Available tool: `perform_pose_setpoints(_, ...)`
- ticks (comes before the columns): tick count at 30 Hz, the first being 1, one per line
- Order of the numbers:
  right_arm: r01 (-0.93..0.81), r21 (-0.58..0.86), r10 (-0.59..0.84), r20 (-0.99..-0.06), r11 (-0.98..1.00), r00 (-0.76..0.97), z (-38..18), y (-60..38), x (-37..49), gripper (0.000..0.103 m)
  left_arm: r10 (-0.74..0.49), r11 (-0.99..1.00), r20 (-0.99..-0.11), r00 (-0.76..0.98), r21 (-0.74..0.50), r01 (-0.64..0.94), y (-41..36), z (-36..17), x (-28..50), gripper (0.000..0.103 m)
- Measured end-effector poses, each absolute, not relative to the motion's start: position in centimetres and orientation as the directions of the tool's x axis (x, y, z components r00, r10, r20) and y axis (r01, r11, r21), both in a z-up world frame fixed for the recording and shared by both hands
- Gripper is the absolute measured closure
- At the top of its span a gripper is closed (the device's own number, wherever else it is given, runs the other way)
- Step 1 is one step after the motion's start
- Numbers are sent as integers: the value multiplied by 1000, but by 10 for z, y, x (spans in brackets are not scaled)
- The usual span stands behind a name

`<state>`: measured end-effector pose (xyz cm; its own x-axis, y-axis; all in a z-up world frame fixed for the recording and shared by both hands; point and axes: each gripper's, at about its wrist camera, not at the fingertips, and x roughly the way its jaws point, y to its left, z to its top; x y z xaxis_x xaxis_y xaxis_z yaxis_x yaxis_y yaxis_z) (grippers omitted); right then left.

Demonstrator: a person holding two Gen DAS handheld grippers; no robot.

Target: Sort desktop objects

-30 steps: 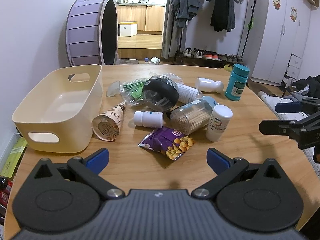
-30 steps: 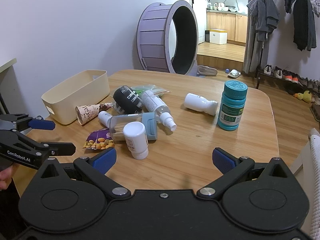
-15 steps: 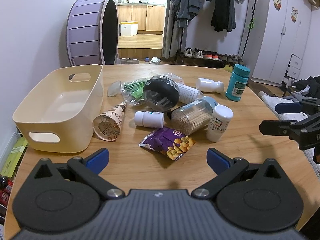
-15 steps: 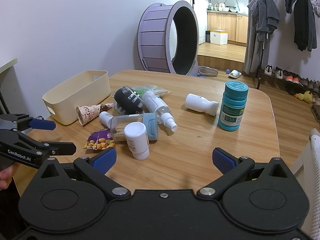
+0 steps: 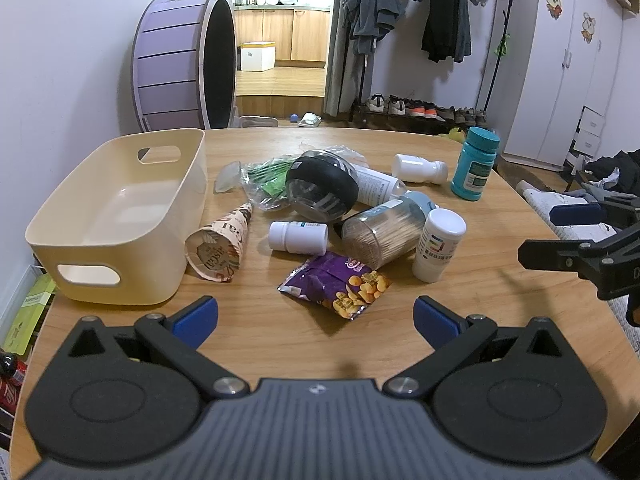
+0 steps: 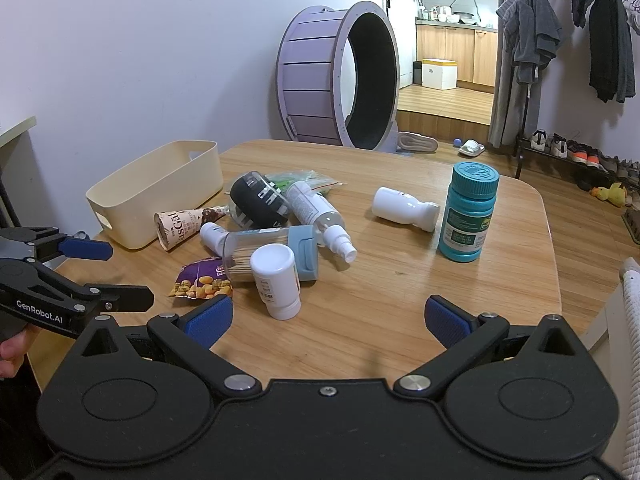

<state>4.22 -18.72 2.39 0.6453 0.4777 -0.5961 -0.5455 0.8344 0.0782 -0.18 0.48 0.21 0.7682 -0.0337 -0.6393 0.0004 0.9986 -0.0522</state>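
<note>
A pile of small items lies mid-table: a purple snack packet (image 5: 336, 286), a paper cone (image 5: 220, 246), a small white bottle on its side (image 5: 298, 237), a jar of toothpicks (image 5: 382, 230), an upright white bottle (image 5: 438, 244), a black round container (image 5: 322, 190) and a spray bottle (image 6: 318, 216). A teal bottle (image 6: 468, 216) stands apart at the right, with a white bottle (image 6: 404, 208) lying beside it. A cream bin (image 5: 116, 216) stands empty at the left. My left gripper (image 5: 316, 320) is open, short of the snack packet. My right gripper (image 6: 328, 318) is open, near the upright white bottle (image 6: 276, 280).
The wooden table (image 5: 280, 344) ends close behind both grippers. A purple wheel (image 5: 180, 64) stands past the far edge, with a clothes rack (image 5: 440, 20) and shoes beyond. A hand (image 6: 12, 354) holds the left gripper at the table's left corner.
Both grippers have barely shifted; the right wrist view has crept slightly closer to the pile. No object has moved.
</note>
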Motion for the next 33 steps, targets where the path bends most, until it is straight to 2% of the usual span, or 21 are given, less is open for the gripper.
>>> perform_pose_setpoints(19, -569, 79, 499, -588, 819, 637, 16, -182, 42, 0, -46, 998, -618, 785, -61, 11, 4, -1, -3, 0)
perform_pose_setpoints(26, -600, 73, 522, -582, 797, 623, 4, -171, 45, 0, -91, 995, -530, 843, -84, 54, 8, -1, -11, 0)
perform_pose_setpoints(29, -620, 57, 530, -584, 783, 615, -3, -162, 48, 5, -90, 994, -528, 845, -96, 45, 11, -2, -10, 2)
perform_pose_setpoints(33, -627, 60, 522, -620, 776, 586, -16, -150, 58, 23, -100, 994, -513, 853, -93, 60, 12, -3, -10, 6)
